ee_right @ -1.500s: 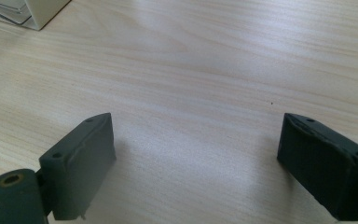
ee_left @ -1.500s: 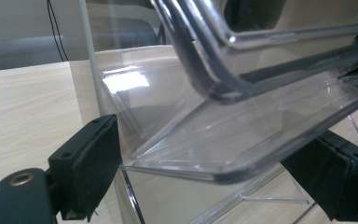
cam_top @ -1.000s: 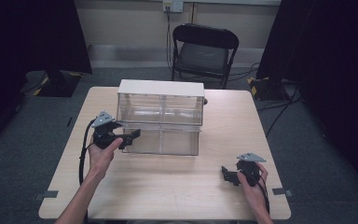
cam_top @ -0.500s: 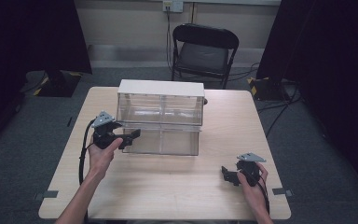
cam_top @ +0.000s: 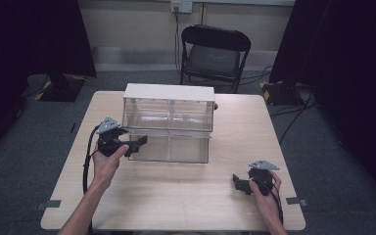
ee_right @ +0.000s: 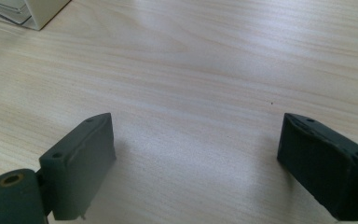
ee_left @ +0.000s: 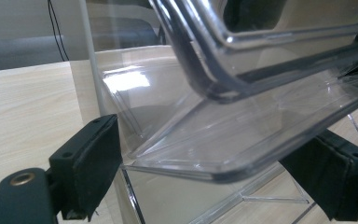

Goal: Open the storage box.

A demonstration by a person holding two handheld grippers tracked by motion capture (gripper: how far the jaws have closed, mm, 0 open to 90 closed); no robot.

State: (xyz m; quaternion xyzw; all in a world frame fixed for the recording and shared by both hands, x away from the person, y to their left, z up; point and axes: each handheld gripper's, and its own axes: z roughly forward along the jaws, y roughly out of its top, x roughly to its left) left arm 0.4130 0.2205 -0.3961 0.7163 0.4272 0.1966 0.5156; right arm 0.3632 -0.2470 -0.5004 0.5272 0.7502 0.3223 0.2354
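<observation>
While the clear drawer [cam_top: 169, 148] juts out from the bottom left of the plastic cabinet [cam_top: 169, 110] at the middle of the table [cam_top: 186, 196], the left gripper [cam_top: 138, 142] sits spread around its left front corner. The right gripper [cam_top: 238, 182] rests spread over bare wood near the table's right front edge.

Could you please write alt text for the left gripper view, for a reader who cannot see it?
The left gripper has its two black jaws wide apart on either side of the rim of a clear plastic drawer, seen very close and not clamped. Behind the drawer stand the clear cabinet wall and the light wooden table.
</observation>
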